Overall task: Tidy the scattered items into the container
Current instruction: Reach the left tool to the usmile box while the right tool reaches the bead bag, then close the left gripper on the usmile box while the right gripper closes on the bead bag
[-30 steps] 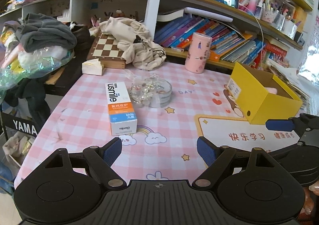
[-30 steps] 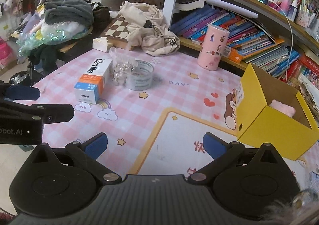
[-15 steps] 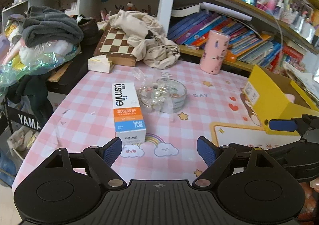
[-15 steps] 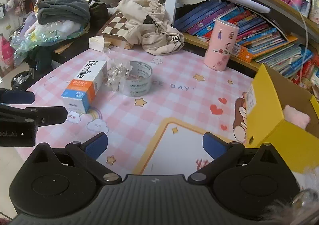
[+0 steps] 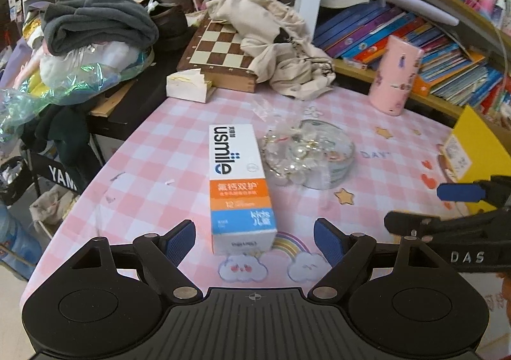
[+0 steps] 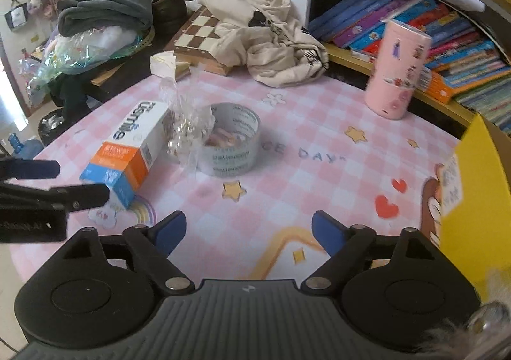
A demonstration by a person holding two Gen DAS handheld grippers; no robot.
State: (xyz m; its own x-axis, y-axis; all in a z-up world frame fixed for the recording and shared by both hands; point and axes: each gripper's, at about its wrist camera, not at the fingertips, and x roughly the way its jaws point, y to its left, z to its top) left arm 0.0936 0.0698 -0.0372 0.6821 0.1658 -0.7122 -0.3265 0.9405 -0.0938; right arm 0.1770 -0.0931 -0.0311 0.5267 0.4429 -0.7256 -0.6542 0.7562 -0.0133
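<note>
A white, orange and blue usmile toothpaste box (image 5: 238, 181) lies on the pink checked tablecloth (image 5: 153, 168), its near end just ahead of my open, empty left gripper (image 5: 254, 237). A clear bag of pearl beads (image 5: 293, 154) leans on a roll of clear tape (image 5: 332, 165) right of the box. The box (image 6: 132, 149), bag (image 6: 186, 130) and tape (image 6: 231, 144) also show in the right wrist view, ahead and left of my open, empty right gripper (image 6: 248, 234). The yellow box (image 6: 479, 187) stands at the right.
A pink patterned cup (image 6: 396, 72) stands at the back right. A chessboard (image 5: 220, 50) under a beige cloth bag (image 5: 281, 47), a small white box (image 5: 188, 87) and a pile of clothes (image 5: 92, 25) lie behind. Bookshelves (image 5: 431, 41) run along the back. The table's left edge drops to the floor.
Both grippers have moved forward and left towards the toothpaste box and tape roll, which now look larger and nearer. Both have stayed open and empty.
</note>
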